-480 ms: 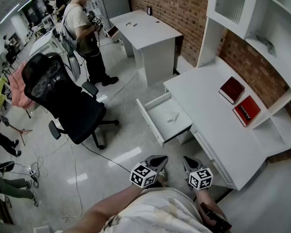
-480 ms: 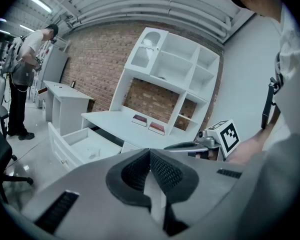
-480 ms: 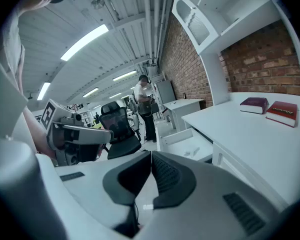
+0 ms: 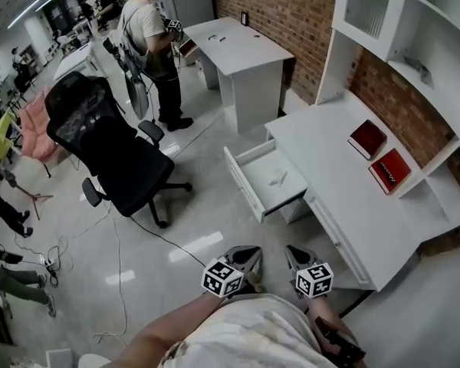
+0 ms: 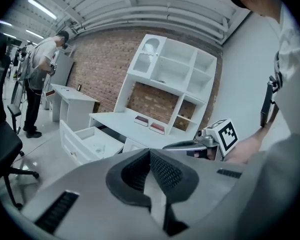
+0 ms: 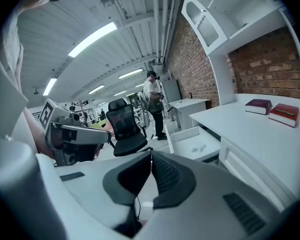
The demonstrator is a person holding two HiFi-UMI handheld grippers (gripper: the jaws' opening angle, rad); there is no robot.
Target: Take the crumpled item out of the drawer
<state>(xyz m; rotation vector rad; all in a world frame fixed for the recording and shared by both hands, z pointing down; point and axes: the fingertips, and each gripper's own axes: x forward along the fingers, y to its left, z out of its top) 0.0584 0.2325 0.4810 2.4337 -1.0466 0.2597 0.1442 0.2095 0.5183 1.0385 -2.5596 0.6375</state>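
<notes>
At 6 o'clock in the head view, closest to the person, the left tool (image 4: 251, 253) and the right tool (image 4: 294, 253) are held side by side above the glossy floor (image 4: 203, 213), both angled a little downward. In each tool's own view the jaws are seen pressed together, and nothing is gripped between them. Farther out, at about 12 o'clock from the tools, an open drawer (image 4: 243, 184) is pulled out from the white desk (image 4: 330, 175). The crumpled item (image 4: 278, 179), small and pale, is seen lying on the drawer's bottom, well apart from both tools. On the desk, at about 1 o'clock, two red books (image 4: 366, 139) are laid near each other beside the brick wall (image 4: 402, 106). At 10 o'clock a black office chair (image 4: 100, 140) is parked on the floor. Beyond it, at 11 o'clock, a standing person (image 4: 157, 44) is seen next to a second white desk (image 4: 241, 48), far from the drawer.
</notes>
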